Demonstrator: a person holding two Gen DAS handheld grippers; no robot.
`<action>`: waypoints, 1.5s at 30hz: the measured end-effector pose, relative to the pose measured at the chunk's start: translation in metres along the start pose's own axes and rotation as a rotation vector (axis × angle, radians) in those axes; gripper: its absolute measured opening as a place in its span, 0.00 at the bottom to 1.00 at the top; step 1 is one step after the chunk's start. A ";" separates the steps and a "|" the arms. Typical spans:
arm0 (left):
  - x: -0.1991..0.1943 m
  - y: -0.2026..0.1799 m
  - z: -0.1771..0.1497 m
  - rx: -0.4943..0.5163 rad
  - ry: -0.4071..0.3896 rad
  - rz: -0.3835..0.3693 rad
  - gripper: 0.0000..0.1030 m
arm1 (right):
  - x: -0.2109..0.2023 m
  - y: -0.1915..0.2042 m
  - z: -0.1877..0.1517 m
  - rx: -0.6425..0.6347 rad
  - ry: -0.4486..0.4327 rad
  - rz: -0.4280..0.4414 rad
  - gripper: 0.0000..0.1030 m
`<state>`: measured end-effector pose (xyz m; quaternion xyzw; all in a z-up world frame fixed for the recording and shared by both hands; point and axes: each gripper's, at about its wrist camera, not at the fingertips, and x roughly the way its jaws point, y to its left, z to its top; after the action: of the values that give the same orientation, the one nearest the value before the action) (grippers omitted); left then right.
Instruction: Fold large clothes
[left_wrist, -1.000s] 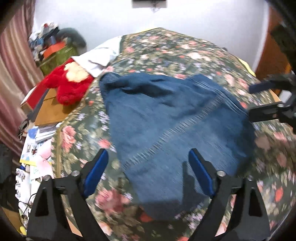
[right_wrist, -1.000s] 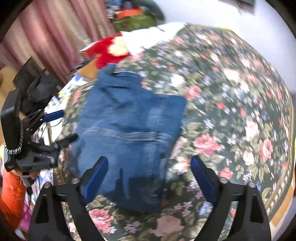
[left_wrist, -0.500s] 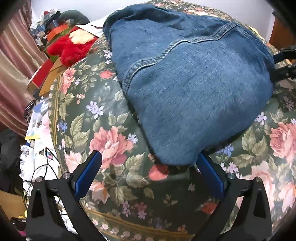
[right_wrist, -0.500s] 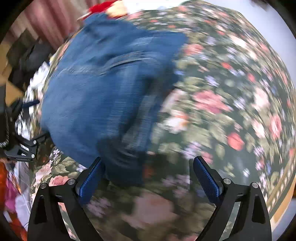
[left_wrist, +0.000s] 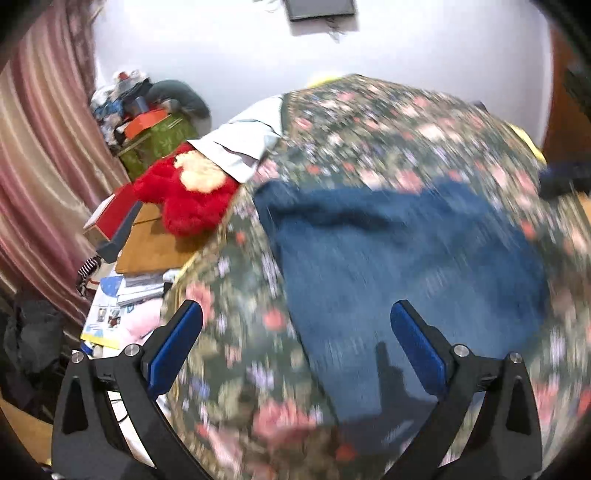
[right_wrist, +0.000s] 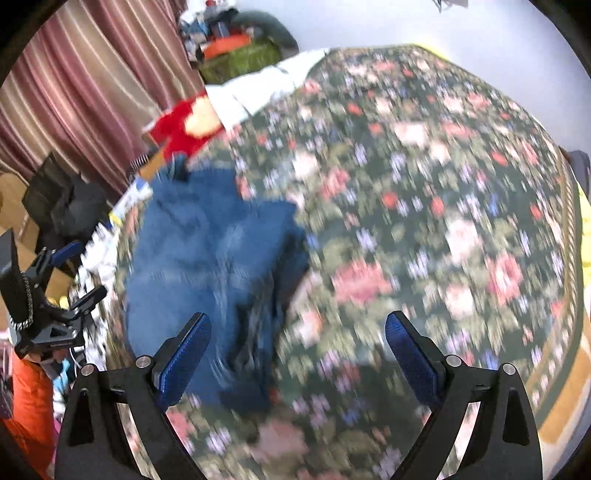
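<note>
Both grippers have been pulled back and raised since half a second ago, when the denim filled the views. Folded jeans (left_wrist: 399, 266) are now seen lying flat on the floral bedspread (left_wrist: 388, 122), near its left edge. Left gripper (left_wrist: 295, 343) is spread wide with nothing between its blue pads, above the jeans' near end. Right gripper (right_wrist: 297, 354) is likewise wide and empty, over the jeans' right edge. Red plush toy (left_wrist: 184, 199) is seen beside the bed. Heavy motion blur throughout.
</note>
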<state>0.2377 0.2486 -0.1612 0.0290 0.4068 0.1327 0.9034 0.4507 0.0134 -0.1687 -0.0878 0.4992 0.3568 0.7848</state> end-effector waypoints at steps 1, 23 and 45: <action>0.013 0.006 0.009 -0.034 0.006 0.004 1.00 | 0.008 0.006 0.009 0.006 -0.009 0.004 0.92; 0.048 0.056 0.057 -0.324 0.067 0.038 0.97 | 0.047 -0.008 0.037 0.138 0.021 -0.008 0.96; -0.288 -0.009 -0.009 -0.240 -0.603 -0.067 0.97 | -0.253 0.163 -0.089 -0.100 -0.759 -0.016 0.96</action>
<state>0.0503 0.1636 0.0403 -0.0530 0.1032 0.1354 0.9840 0.2188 -0.0309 0.0378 0.0083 0.1542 0.3815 0.9114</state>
